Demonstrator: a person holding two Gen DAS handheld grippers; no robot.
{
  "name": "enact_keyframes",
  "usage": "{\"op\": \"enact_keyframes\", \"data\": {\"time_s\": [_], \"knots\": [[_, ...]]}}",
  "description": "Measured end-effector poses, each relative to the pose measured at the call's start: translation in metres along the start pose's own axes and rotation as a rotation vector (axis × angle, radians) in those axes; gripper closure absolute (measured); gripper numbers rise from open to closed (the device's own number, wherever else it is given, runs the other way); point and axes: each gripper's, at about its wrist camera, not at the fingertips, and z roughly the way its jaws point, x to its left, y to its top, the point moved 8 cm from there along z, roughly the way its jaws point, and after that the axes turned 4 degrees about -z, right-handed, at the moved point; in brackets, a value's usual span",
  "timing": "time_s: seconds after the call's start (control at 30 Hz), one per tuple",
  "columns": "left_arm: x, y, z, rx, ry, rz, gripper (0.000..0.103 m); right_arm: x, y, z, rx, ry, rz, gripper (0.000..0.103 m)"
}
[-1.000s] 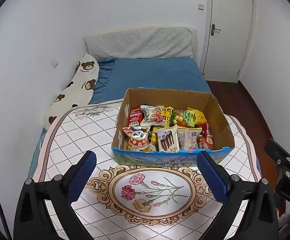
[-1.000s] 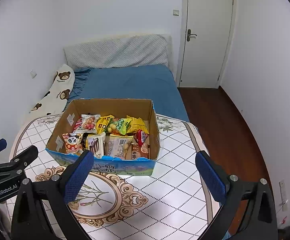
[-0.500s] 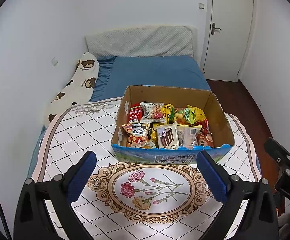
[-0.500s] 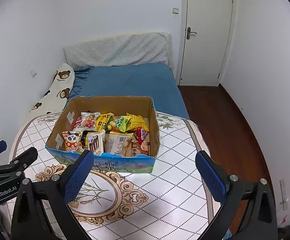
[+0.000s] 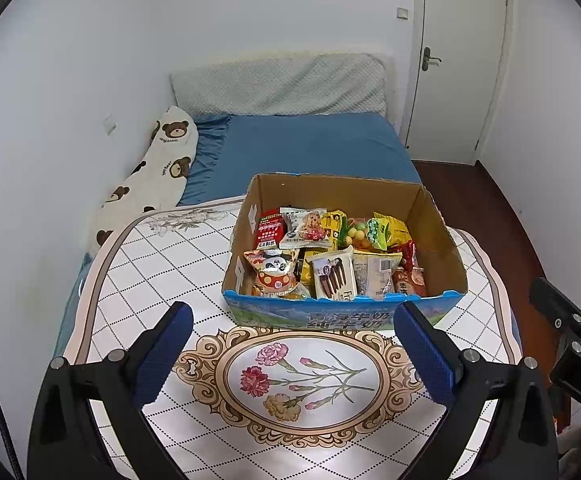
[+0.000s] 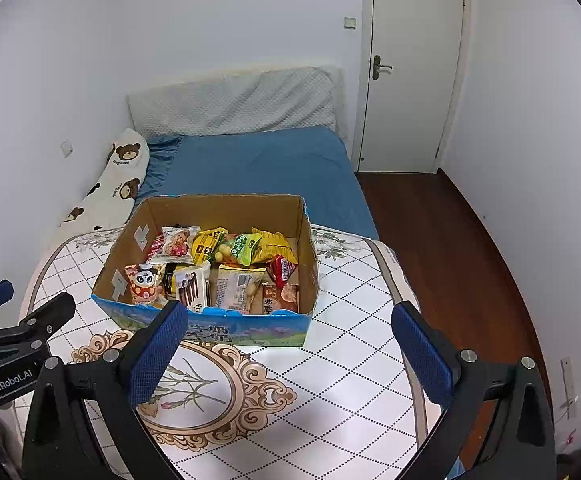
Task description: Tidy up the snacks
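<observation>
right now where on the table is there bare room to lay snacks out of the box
Bare tablecloth lies left of the cardboard box, in front of it on the flower medallion, and on the checks to its right. The snacks crowd the box wall to wall. Both tools are open.

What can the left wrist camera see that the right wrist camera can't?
Only the left wrist view shows the whole flower medallion on the tablecloth. Only the right wrist view shows a wide stretch of wooden floor and a wall socket low on the right. Both show the open cardboard box of snack packets, the panda packet, the blue bed, the bear pillow and the closed door.
</observation>
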Motion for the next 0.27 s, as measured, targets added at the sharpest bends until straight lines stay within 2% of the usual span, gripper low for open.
{"op": "enact_keyframes", "data": {"time_s": [0.27], "knots": [[-0.0015, -0.0006, 0.0033, 0.004, -0.004, 0.001, 0.000, -0.0026, -0.0027, -0.0002, 0.006, -0.007, 0.000, 0.000]]}}
